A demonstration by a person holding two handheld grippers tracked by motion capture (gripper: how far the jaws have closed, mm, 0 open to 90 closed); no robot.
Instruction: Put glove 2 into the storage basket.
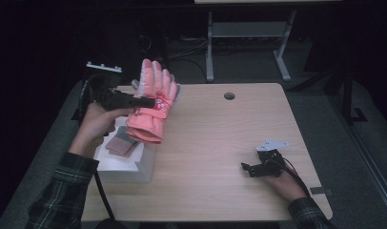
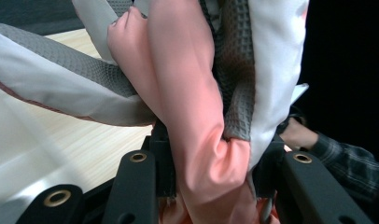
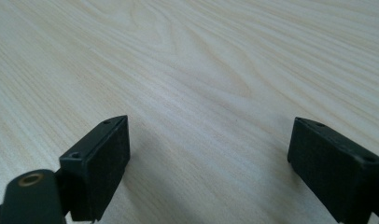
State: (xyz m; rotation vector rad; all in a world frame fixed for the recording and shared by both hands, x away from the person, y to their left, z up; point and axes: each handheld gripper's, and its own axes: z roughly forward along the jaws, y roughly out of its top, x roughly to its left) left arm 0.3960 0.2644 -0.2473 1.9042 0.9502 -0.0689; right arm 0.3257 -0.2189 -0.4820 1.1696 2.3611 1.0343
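One pink glove (image 1: 152,102), one white box (image 1: 129,167), two grippers.

Pink ski glove (image 1: 152,102) clamped in left gripper (image 1: 146,101): smooth padded fabric shell, faint sheen, white panels, grey palm patches (image 2: 236,70) of waffle-textured grippy cloth. Gripper jaws: matt black plastic, brass-coloured eyelets near base. Table (image 1: 220,143) under right gripper (image 3: 208,163): pale wood-grain laminate, smooth, slight gloss. White box (image 1: 127,164) below left gripper: matt, looks like foam or card; brownish fabric piece (image 1: 122,143) lying in it, material unclear. Person's sleeve (image 1: 63,191) behind left gripper: plaid woven cloth.
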